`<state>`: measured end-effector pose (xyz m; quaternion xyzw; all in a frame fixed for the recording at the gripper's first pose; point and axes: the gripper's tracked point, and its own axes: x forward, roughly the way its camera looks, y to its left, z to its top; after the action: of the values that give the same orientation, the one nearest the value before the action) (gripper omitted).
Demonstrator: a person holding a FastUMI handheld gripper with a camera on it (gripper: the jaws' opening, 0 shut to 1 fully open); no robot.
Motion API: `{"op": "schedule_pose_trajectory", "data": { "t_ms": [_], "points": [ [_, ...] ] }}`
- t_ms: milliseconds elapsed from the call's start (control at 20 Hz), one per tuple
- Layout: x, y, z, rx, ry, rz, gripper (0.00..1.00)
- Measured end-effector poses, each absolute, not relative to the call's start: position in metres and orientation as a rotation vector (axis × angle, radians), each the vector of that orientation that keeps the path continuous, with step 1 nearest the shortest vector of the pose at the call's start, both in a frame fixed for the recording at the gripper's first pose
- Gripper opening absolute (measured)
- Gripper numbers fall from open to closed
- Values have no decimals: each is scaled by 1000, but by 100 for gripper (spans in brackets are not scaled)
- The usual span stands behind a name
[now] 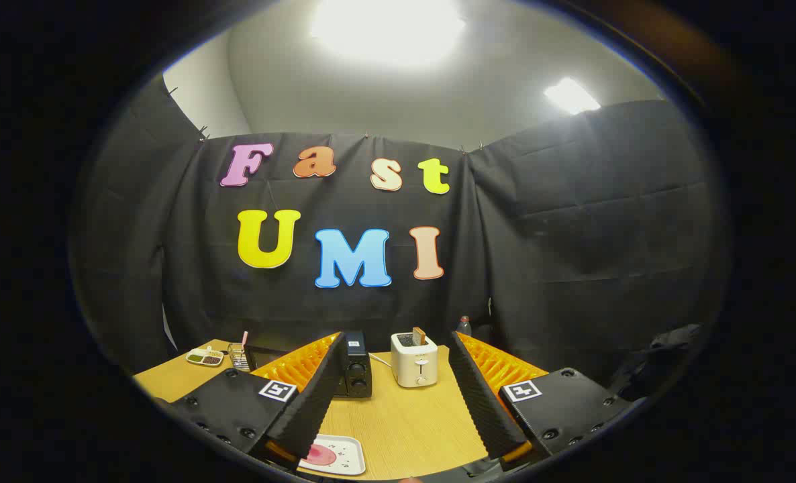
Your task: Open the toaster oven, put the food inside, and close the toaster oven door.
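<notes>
our claw [398,396] is wide apart and holds nothing. the black oven [356,365] sits on the table [405,422], just left of the white toaster [414,359]. we think nothing is done yet: opening, food, closing all wait.

Bare table [405,416] between open jaws; toaster [414,359] and toaster oven [356,365] beyond.

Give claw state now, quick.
Claw: open, holding nothing; fingers spread wide above the table, toaster oven and white toaster beyond them.
</notes>
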<state>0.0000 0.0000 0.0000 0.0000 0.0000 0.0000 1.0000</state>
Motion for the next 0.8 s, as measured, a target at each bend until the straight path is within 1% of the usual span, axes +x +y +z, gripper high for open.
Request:
{"op": "schedule_pose_trajectory", "data": {
  "t_ms": [450,800],
  "points": [
    [-13,0,1,17,9,-18,96],
    [-10,23,13,20,-14,15,96]
  ]
}}
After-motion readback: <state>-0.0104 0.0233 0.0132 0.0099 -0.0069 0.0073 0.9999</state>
